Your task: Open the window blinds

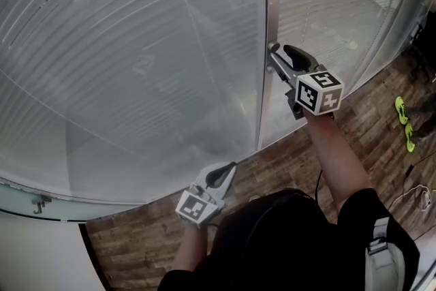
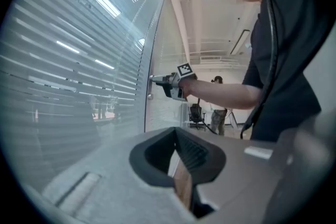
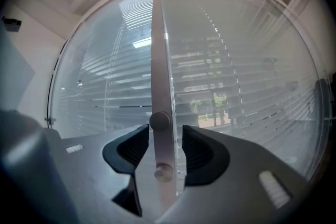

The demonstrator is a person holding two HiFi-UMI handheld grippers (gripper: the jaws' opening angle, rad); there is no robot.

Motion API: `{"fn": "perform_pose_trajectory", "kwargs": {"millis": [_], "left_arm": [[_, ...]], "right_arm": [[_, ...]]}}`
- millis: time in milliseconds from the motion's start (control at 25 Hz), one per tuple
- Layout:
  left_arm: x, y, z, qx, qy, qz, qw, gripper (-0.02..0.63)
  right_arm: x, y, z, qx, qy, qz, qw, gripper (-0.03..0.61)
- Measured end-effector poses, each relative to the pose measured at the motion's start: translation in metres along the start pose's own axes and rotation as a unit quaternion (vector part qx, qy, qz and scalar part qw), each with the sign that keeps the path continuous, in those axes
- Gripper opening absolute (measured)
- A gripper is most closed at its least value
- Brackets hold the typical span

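Glass wall [image 1: 136, 99] fills the view, curved by the lens, with wood plank floor [image 1: 300, 160] at its foot. Window blinds [image 1: 102, 24] sit behind the glass on both sides of a metal upright [image 3: 157, 50].

Right gripper [image 3: 165, 136]: held level and pressed up close to the upright, jaws wide apart. The upright passes straight between the pads. Left pad looks to be at the strip's edge, and a sliver of gap shows at the right pad, so no firm hold on anything. An upper round knob [image 3: 159, 121] on the upright sits right at the jaw tips. A lower knob [image 3: 163, 171] sits deeper between the jaws, nearer the gripper's body.

Blinds relative to that gripper: directly ahead, beyond the glass, spreading to both sides of the jaws. Slats run horizontal, long axis side to side; the upright runs vertical. Slats left of the jaws look mostly closed and grey. Those to the right let through strips of greenery and pavement.

Left gripper [image 1: 228, 170]: low, near the glass base, well apart from the right one. Jaws drawn together to a thin slit, nothing in them.
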State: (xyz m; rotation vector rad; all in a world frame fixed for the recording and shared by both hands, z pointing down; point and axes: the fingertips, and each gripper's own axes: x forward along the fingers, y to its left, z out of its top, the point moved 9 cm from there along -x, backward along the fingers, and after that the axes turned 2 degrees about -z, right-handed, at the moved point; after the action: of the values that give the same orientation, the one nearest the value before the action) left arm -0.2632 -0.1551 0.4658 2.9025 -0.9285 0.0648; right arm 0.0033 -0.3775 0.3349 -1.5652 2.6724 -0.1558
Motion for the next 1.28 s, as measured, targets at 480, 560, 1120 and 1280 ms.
{"fn": "perform_pose_trajectory", "kwargs": {"millis": [480, 560, 1120, 1280], "left_arm": [[0.005, 0.004, -0.005, 0.002, 0.007, -0.014, 0.9999, 0.005], [0.004, 0.005, -0.006, -0.001, 0.007, -0.012, 0.9999, 0.003], [-0.003, 0.002, -0.008, -0.002, 0.006, -0.001, 1.0000, 0.004], [-0.003, 0.000, -0.007, -0.004, 0.006, 0.000, 1.0000, 0.004]], "right_arm": [[-0.004, 0.038, 0.017, -0.564, 0.066, -0.001, 0.823, 0.225], [0.000, 0.041, 0.016, -0.619, 0.070, -0.005, 0.782, 0.222], [0.012, 0.041, 0.008, -0.702, 0.083, -0.008, 0.707, 0.170], [0.013, 0.042, 0.008, -0.707, 0.083, -0.009, 0.702, 0.124]]}}
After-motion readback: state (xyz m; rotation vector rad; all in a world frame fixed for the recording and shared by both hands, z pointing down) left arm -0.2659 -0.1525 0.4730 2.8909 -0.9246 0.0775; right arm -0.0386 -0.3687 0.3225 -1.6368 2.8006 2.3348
